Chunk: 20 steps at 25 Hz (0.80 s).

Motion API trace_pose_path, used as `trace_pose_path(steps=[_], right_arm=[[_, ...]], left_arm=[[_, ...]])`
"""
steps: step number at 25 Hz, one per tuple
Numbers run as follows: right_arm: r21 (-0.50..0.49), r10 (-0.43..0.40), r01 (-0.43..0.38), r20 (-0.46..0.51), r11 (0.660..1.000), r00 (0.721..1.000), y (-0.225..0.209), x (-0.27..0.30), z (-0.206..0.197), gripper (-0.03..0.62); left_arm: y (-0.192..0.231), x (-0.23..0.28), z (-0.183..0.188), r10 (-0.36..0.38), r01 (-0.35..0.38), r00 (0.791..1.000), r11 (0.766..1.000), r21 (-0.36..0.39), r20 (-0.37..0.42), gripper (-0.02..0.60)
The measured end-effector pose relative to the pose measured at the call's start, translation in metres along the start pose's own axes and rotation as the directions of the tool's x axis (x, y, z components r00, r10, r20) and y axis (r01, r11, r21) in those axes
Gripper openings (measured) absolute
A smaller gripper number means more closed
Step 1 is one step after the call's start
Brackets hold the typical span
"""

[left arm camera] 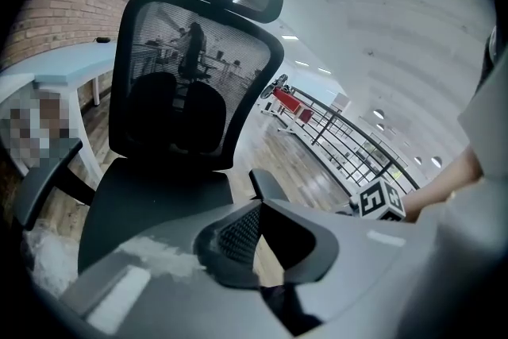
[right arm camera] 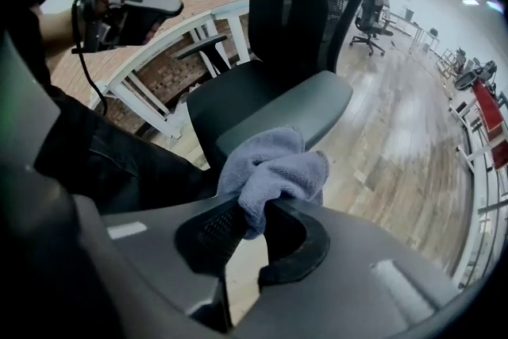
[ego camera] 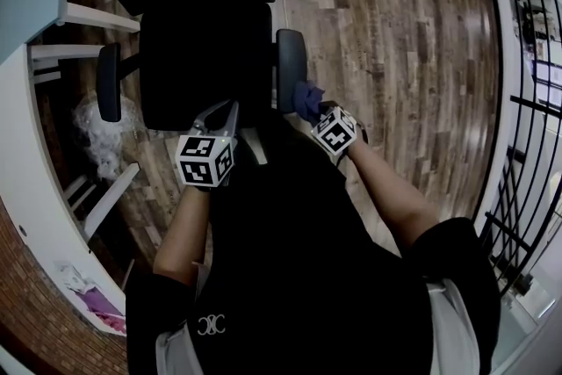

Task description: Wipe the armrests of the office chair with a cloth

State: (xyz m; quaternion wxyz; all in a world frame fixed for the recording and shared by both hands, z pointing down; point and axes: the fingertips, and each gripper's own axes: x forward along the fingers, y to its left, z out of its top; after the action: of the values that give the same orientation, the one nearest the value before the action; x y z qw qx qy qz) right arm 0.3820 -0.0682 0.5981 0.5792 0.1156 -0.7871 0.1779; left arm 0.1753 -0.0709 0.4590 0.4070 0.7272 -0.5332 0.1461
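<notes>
head view, cloth: blue cloth (ego camera: 306,99) bunched at the tip of right gripper (ego camera: 320,111), touching the near end of the armrest on the person's right (ego camera: 291,68)
head view, surroundings: far armrest (ego camera: 109,82) untouched; white desk (ego camera: 39,189) and a clear plastic bag (ego camera: 97,132) crowd that side, railing (ego camera: 518,127) well apart on the right
left gripper view, jaws: left gripper (left arm camera: 258,210) pinched nearly together on nothing, hovering over the chair seat (left arm camera: 151,194), not in the way
right gripper view, jaws: right gripper (right arm camera: 258,212) clenched on a fold of the cloth, rest flopping onto the armrest pad
handling: cloth looks soft, light, floppy; likely best gripped by a thick fold so a loose wad drags flat
obstacle: the chair may roll or swivel under pressure; free gripper could steady it
</notes>
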Motion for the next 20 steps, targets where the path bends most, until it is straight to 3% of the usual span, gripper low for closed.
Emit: trace_pose_path(steps=[11,20], right_arm=[[-0.188,0.099,-0.086,0.059,0.978,0.993,0.054,-0.015,0.034,0.044],[-0.067,0.012,-0.003,0.135,0.998,0.991,-0.010,-0.005,0.094,0.044]], left_arm=[[0.006,0.000,0.000,-0.014,0.014,1.000,1.000,-0.016,-0.001,0.005],[0.025,-0.013,-0.005,0.049,-0.048,0.999,0.996,-0.080,0.019,0.005]])
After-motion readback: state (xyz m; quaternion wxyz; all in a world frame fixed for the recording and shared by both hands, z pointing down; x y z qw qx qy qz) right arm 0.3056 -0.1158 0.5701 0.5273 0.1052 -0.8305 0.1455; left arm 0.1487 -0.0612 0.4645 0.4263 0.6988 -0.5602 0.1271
